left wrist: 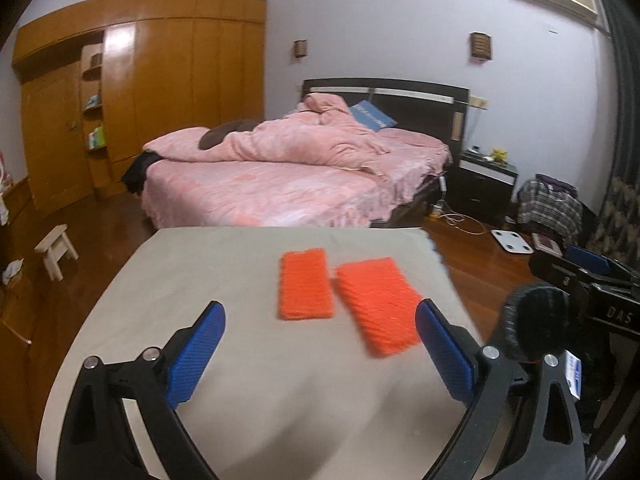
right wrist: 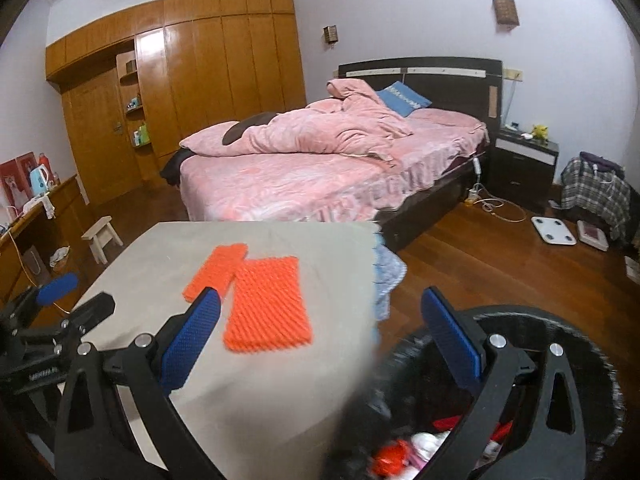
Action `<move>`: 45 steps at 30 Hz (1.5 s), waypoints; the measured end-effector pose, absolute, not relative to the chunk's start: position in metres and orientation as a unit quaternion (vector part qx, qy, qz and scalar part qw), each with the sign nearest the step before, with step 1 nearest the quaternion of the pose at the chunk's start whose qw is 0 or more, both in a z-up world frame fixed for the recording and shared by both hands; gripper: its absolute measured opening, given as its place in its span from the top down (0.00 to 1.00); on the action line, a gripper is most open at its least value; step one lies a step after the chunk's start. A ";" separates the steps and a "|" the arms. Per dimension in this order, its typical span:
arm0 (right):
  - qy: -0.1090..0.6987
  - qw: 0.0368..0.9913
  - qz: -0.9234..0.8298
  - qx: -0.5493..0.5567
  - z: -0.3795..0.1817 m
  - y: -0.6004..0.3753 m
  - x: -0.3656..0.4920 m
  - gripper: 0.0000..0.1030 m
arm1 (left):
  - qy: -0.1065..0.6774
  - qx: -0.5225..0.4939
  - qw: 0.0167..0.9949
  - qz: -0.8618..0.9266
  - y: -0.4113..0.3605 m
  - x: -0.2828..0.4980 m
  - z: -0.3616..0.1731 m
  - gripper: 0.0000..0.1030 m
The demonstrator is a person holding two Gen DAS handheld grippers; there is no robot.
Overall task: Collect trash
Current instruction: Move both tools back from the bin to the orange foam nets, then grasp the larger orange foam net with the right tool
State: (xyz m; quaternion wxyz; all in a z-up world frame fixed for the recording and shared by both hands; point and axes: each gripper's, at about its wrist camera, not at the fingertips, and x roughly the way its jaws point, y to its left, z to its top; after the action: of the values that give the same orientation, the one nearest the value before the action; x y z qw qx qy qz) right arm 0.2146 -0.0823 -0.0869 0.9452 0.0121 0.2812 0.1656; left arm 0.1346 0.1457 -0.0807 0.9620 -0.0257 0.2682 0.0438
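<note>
left gripper (left wrist: 320, 320): blue fingers spread wide over the table, nothing between them.
right gripper (right wrist: 320, 312): fingers wide apart and empty, hanging over the table's right edge and the bin.
table (left wrist: 200, 272): covered in a beige cloth.
orange foam nets (left wrist: 306, 282): two lying flat side by side mid-table, nearly touching.
trash bin (right wrist: 560, 320): dark, just right of the table, red and white scraps inside.
background: pink bed (right wrist: 320, 168) beyond.
</note>
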 end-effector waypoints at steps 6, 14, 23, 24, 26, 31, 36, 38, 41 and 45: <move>0.296 0.940 0.170 0.001 -0.107 -0.040 0.248 0.05 | 0.275 -0.029 0.959 0.068 0.171 0.146 -0.093 0.09; 0.335 0.930 0.152 -0.018 -0.148 -0.006 0.289 0.06 | 0.297 -0.040 0.950 0.085 0.198 0.167 -0.114 0.09; 0.374 0.916 0.143 -0.036 -0.183 0.004 0.319 0.09 | 0.313 -0.047 0.944 0.091 0.208 0.184 -0.131 0.09; 0.380 0.913 0.146 -0.035 -0.186 0.004 0.321 0.14 | 0.315 -0.047 0.944 0.091 0.209 0.186 -0.133 0.09; 0.390 0.908 0.149 -0.036 -0.191 0.006 0.324 0.22 | 0.317 -0.048 0.943 0.091 0.211 0.189 -0.135 0.09; 0.408 0.899 0.157 -0.040 -0.200 0.009 0.329 0.25 | 0.321 -0.049 0.942 0.090 0.214 0.196 -0.140 0.09; 0.423 0.890 0.164 -0.037 -0.206 0.012 0.333 0.26 | 0.325 -0.047 0.941 0.086 0.212 0.202 -0.143 0.09; 0.424 0.889 0.169 -0.036 -0.206 0.011 0.333 0.30 | 0.325 -0.048 0.941 0.086 0.211 0.204 -0.144 0.09; 0.424 0.886 0.182 -0.038 -0.205 0.014 0.332 0.40 | 0.326 -0.049 0.940 0.085 0.210 0.206 -0.145 0.09; 0.425 0.882 0.202 -0.028 -0.205 0.015 0.329 0.56 | 0.328 -0.050 0.940 0.083 0.208 0.208 -0.147 0.09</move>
State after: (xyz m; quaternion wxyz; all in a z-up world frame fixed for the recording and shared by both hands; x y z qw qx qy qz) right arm 0.3287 0.0145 -0.2046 0.8822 -0.0285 0.4246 0.2016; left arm 0.2082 0.2075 -0.1467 0.9397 -0.0498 0.3278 0.0833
